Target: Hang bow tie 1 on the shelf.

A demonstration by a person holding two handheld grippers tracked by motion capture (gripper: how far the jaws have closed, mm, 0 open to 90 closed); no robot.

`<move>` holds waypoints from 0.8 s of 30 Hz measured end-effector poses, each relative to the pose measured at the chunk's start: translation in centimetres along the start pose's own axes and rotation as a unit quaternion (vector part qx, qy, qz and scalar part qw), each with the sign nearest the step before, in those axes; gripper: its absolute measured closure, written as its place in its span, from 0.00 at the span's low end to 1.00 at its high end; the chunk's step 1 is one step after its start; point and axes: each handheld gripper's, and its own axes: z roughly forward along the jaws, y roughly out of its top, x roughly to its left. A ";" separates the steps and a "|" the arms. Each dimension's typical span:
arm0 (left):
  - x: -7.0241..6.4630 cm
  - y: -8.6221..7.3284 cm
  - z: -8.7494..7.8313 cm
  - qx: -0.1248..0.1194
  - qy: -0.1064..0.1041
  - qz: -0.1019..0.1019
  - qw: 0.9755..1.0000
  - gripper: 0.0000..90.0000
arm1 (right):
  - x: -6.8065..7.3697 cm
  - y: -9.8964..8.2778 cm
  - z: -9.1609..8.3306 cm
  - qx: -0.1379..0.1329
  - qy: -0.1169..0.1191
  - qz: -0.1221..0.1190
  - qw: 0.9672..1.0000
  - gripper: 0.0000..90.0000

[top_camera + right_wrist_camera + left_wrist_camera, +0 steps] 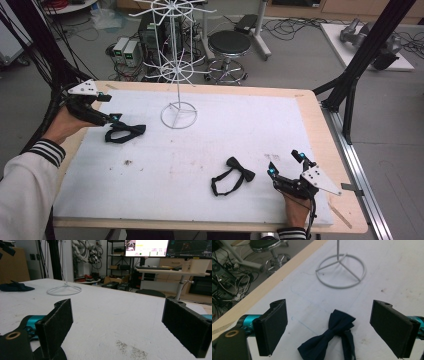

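Left gripper view, jaws: standing wide apart, nothing between the pads, both tilted down at the table.
Left gripper: hovering over the near bow tie, open, not gripping.
Bow tie at left gripper: lying flat on the white mat, just ahead of and between the two jaws, knot roughly centred, strap trailing toward the camera.
Step in hand: reaching in for the grasp, jaws lined up either side of the bow, closing not yet begun, my read.
Next move calls for: lowering until the pads are bracketing the knot, then squeezing on the knot and not on a loose wing; thin fabric, so pads need to be getting right down to the mat.
Right gripper: resting low at the near right edge, jaws spread, holding nothing, idling.
Second bow tie: lying flat with strap looped, just to the left of the right gripper, apart from it.
White wire stand: standing well beyond the left gripper's jaws, ring base on the mat, hooks bare; likely the hanging target, judging only from the layout.
Beyond: stool and cables on the floor past the table edge.
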 end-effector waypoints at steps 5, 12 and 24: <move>0.7 -0.5 0.8 0.030 -0.003 0.007 1.000 0.17 | 0.0 0.0 0.0 0.000 -0.001 -0.001 1.000 0.10; 0.9 -1.1 1.8 0.062 -0.020 0.009 0.998 0.18 | 0.0 0.0 0.0 -0.003 -0.002 -0.004 1.000 0.10; 0.6 0.3 3.8 0.131 -0.035 0.057 0.989 0.20 | 0.0 0.0 0.0 -0.002 -0.003 -0.002 1.000 0.10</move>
